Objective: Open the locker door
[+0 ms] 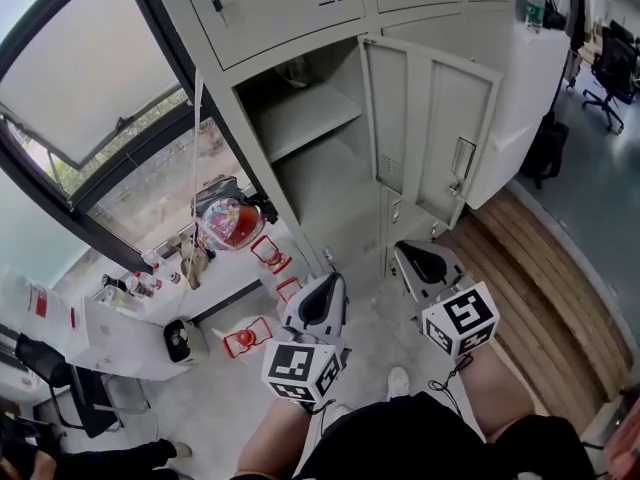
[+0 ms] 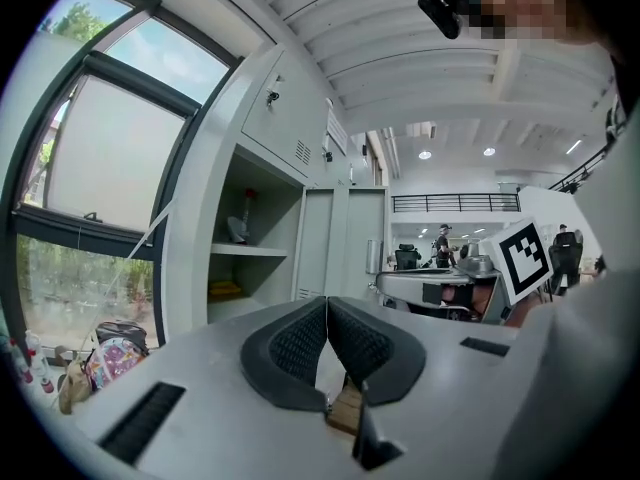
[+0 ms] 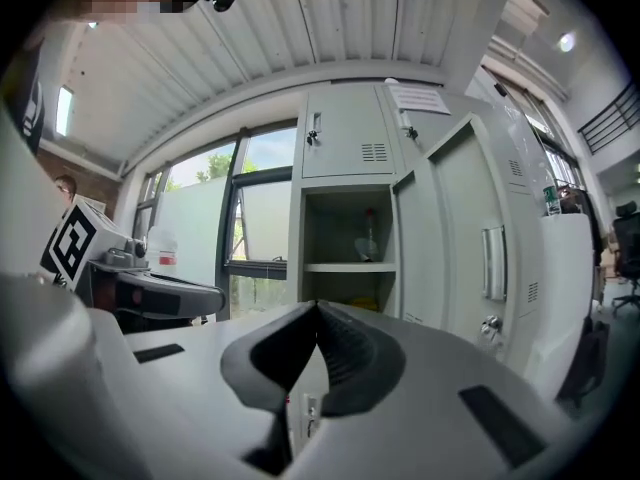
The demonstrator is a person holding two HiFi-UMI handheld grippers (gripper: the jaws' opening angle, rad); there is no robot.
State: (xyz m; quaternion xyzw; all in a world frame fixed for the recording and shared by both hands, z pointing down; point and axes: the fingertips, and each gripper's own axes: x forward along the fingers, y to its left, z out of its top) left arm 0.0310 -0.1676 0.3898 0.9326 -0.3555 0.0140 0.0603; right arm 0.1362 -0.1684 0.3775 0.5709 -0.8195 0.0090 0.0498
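Already wide open: locker door (image 1: 430, 128) stands swung out to the right of its compartment (image 1: 310, 118). Left gripper (image 2: 326, 306) and right gripper (image 3: 316, 310) both have fingers closed on nothing, well clear of it. Looks done; hold both grippers back and avoid nudging the door.

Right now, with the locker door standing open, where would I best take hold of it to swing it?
Probably the upright handle on the locker door, on the face turned toward you. Open the right tool and come straight in from your side, jaws spanning it sideways, since it runs vertically.
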